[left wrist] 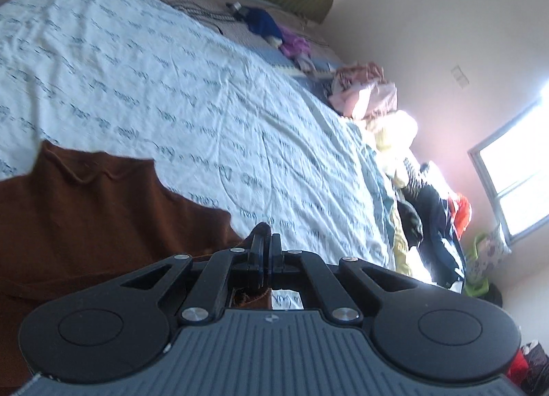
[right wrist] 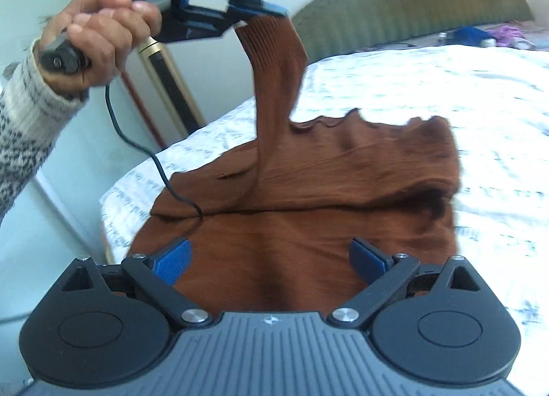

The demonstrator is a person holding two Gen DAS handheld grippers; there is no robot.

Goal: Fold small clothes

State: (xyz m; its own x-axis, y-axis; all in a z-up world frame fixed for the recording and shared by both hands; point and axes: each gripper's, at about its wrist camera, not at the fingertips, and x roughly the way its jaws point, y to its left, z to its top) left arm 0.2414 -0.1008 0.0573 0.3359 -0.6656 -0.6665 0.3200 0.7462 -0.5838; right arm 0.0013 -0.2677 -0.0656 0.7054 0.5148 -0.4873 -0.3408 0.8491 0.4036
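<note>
your left gripper (right wrist: pixel 271 10) is clamped on the ribbed cuff of the brown sweater (right wrist: pixel 308 197), lifting that sleeve up off the bed (right wrist: pixel 446 87) (your left hand (right wrist: pixel 96 36) grips the handle). the rest of the sweater lies flat on the printed sheet. your right gripper (right wrist: pixel 271 259) hovers over it, jaws spread wide, holding nothing.

The white bedsheet (left wrist: pixel 192 94) is printed all over with rows of dark cursive script, but from here the writing is too blurred and bent to make out a single word. A small round emblem (right wrist: pixel 270 320) sits on the grey ribbed body of each gripper; no letters show in it. Nothing else carries readable text
</note>
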